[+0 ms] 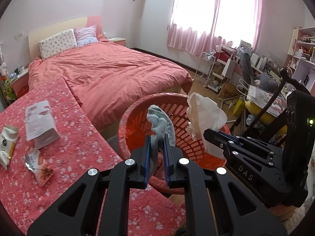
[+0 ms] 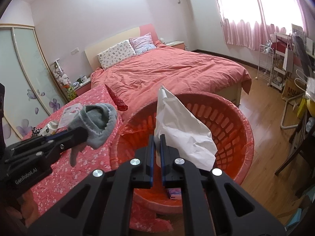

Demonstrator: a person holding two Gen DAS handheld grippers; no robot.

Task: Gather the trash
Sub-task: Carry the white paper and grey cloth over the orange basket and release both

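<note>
Left gripper [image 1: 157, 157] clamps grey sock [image 1: 161, 123]; right gripper [image 2: 156, 157] clamps crumpled paper [image 2: 181, 133]. Centre over red basket [image 2: 226, 118] at 12 o'clock, then release.

Bed [image 1: 110, 66] with 2 pillows [image 1: 58, 43]; pink curtains [image 1: 196, 33] by cluttered desk [image 1: 261, 72].

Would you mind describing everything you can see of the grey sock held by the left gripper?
The grey sock is a short knitted ankle sock, pale grey-green with a lighter ribbed cuff, and it looks soft and slightly worn. The left gripper is shut on its middle, so both ends hang free: the open cuff flops to one side and the other end dangles below the fingers. It hangs in the air near the rim of the red basket, touching only the gripper's blue pads.
</note>
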